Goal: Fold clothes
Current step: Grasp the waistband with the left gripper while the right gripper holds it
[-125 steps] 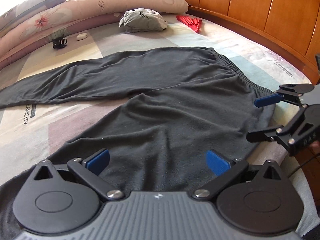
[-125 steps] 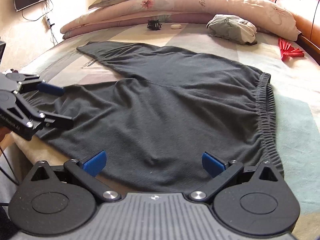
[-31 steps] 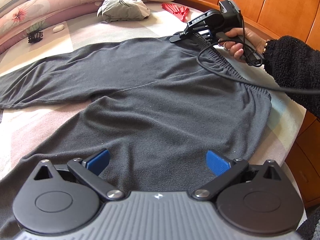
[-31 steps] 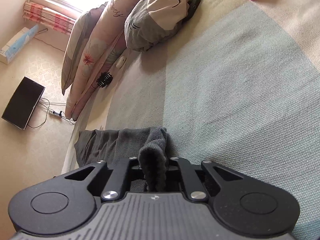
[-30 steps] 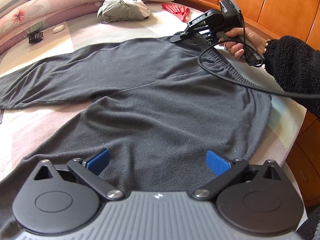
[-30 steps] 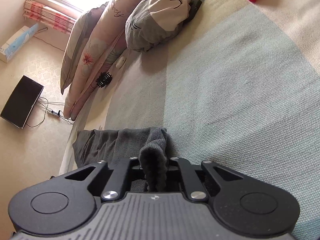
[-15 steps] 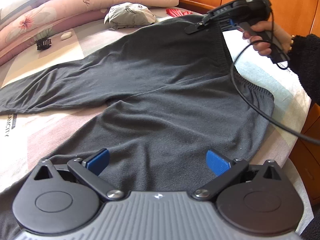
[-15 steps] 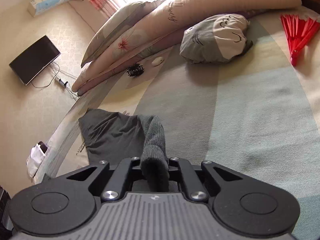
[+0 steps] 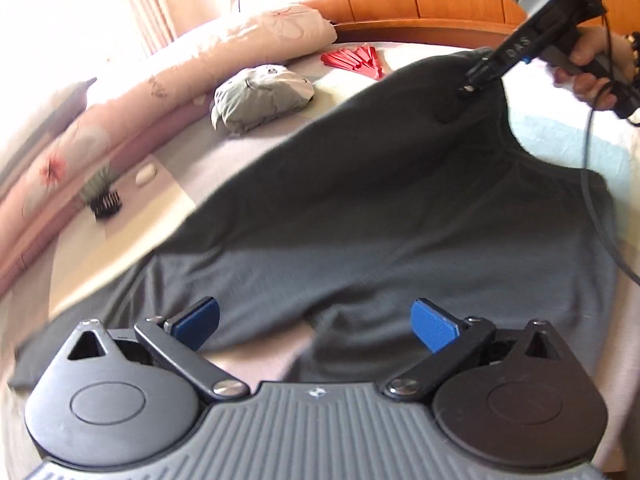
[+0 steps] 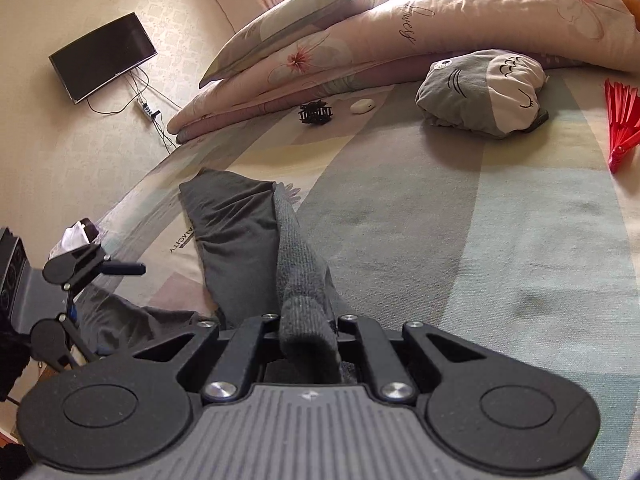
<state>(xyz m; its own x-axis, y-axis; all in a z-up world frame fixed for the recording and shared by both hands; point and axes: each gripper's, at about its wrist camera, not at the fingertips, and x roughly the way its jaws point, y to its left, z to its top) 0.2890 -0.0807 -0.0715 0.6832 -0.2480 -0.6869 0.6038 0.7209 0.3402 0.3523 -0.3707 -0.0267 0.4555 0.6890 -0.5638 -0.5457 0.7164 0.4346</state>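
Trousers (image 9: 400, 216), dark grey and soft, lie spread across a bed (image 10: 500, 240), with 1 corner of the ribbed waistband (image 10: 300, 280) lifted clear of the sheet. The right claw (image 10: 308, 332) is clamped on that waistband corner; the knit bunches thickly between its pads. From the left wrist view, a hand (image 9: 592, 64) grips the right claw's handle and holds it high, pointing down at a slant, so the cloth hangs from it in a slack sheet. The left claw (image 9: 314, 322) hovers low over the legs with its blue pads (image 9: 434, 326) wide apart and nothing between them.

The fabric looks light, limp and slightly stretchy, so it will likely sag and drag wherever it is unsupported. The thick waistband and the leg hems seem the firmest places to grip. A pillow (image 10: 400, 32), a grey cushion (image 10: 480, 92) and a red fan (image 10: 624, 120) sit well apart from the trousers.
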